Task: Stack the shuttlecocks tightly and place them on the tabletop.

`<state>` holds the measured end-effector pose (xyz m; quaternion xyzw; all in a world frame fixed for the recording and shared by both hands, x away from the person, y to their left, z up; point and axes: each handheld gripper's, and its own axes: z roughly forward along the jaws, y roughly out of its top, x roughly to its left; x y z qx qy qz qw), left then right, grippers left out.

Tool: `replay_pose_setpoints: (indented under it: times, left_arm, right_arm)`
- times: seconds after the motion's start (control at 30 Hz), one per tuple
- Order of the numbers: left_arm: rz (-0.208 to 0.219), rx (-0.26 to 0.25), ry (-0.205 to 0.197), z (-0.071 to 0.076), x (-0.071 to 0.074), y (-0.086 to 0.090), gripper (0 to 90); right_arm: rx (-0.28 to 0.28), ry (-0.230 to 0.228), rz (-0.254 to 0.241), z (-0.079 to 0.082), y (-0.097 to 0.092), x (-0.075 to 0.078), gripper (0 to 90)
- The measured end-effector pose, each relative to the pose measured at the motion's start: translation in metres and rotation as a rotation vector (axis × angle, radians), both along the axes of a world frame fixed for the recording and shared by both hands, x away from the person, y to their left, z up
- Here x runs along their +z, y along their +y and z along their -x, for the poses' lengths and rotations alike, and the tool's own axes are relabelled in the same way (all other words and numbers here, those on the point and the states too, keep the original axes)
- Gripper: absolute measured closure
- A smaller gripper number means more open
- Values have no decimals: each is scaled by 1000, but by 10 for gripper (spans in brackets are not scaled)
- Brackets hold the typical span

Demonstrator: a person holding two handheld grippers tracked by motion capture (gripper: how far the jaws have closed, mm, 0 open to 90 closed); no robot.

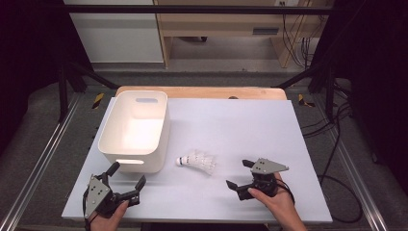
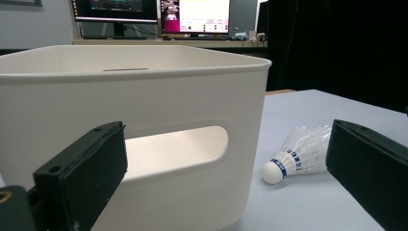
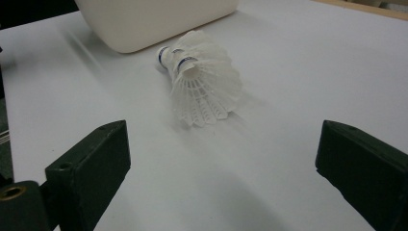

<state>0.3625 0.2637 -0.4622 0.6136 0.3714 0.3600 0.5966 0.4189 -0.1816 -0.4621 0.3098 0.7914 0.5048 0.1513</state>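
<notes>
Two shuttlecocks (image 3: 202, 82) lie nested on the desk (image 1: 250, 120) beside the bin (image 1: 109, 139), between both wide-open, empty claws; a clumsy pinch from the right claw (image 1: 240, 174) could crush feathers.

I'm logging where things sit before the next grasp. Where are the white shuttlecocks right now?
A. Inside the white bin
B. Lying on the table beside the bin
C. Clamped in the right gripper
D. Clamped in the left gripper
B. The shuttlecocks lie on the table just right of the white bin, apart from the open right gripper and left gripper.
</notes>
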Motion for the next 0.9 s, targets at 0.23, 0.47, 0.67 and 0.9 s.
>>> replay_pose_setpoints:
  times: [0.23,0.47,0.67,0.9]
  left_arm:
    - [-9,-16,-5,0,1,-3,8]
    - [-15,-23,-4,-2,0,-6,8]
    - [-21,-29,-2,0,-1,-6,8]
    - [-25,-37,-7,-1,0,-7,8]
  right_arm:
    - [32,36,-9,7,9,-6,65]
    - [46,35,19,11,22,-8,57]
    - [92,47,32,16,36,-8,64]
    - [112,51,48,18,51,-9,62]
